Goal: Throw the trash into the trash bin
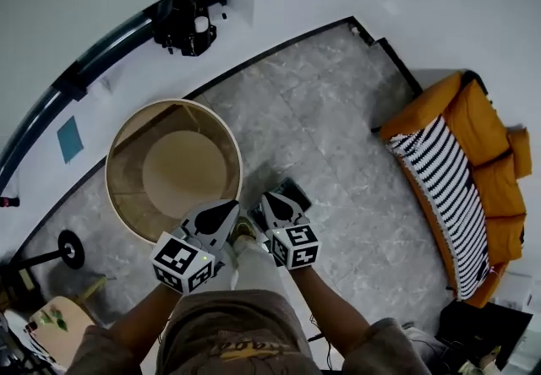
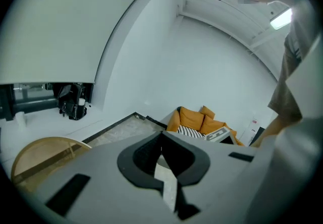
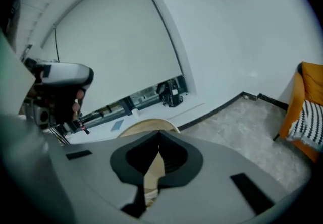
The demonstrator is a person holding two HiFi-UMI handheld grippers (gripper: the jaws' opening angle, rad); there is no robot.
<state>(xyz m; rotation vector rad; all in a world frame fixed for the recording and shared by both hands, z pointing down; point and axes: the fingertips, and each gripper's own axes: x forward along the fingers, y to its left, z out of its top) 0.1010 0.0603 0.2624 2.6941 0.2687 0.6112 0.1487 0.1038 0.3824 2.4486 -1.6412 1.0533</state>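
Far left: round tan open-topped trash bin [image 1: 125, 187] on grey stone floor [image 1: 338, 111] against the white wall, mouth unobstructed for dropping. No trash discernible in any view. Centre: left gripper [image 1: 226, 214] fully closed, empty, tilted slightly downward just beside the bin rim. Immediately right: right gripper [image 1: 272, 206] likewise closed on nothing. Both held near the torso, forearms bent, probably to stay clear of the bin.

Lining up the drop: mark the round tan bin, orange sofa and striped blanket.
Round tan bin [image 1: 184, 172], head view, bare bottom.
Orange sofa [image 1: 483, 133], head view, cushion.
Striped blanket [image 1: 444, 187], head view, middle.
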